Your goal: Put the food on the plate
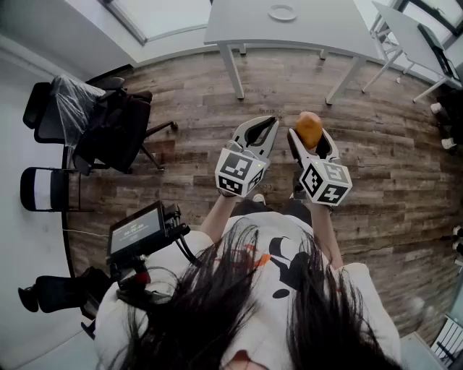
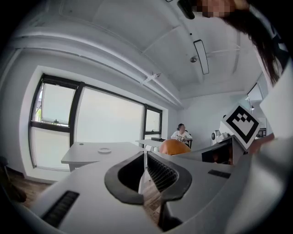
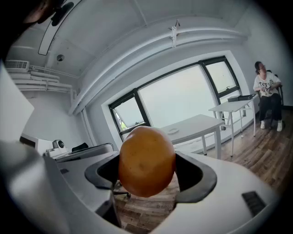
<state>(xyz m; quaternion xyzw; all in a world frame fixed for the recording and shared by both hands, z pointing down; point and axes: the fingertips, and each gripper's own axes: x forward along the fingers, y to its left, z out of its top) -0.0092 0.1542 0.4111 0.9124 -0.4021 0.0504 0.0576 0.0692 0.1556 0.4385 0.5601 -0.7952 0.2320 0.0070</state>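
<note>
An orange-brown, potato-like food item (image 1: pixel 309 128) sits between the jaws of my right gripper (image 1: pixel 311 137), which is shut on it and held in the air above the wooden floor. In the right gripper view the food (image 3: pixel 146 161) fills the gap between the two dark pads (image 3: pixel 196 177). My left gripper (image 1: pixel 268 126) hangs just left of it, jaws shut together with nothing between them (image 2: pixel 145 160). A small white plate (image 1: pixel 282 12) lies on the white table (image 1: pixel 318 32) ahead, also visible in the left gripper view as the plate (image 2: pixel 105 150) and in the right gripper view as the plate (image 3: pixel 173 131).
Black office chairs (image 1: pixel 108 130) stand at the left by the wall. A second white table (image 1: pixel 419 36) is at the far right. A seated person (image 3: pixel 268 93) is across the room. A screen device (image 1: pixel 137 231) hangs at the holder's left side.
</note>
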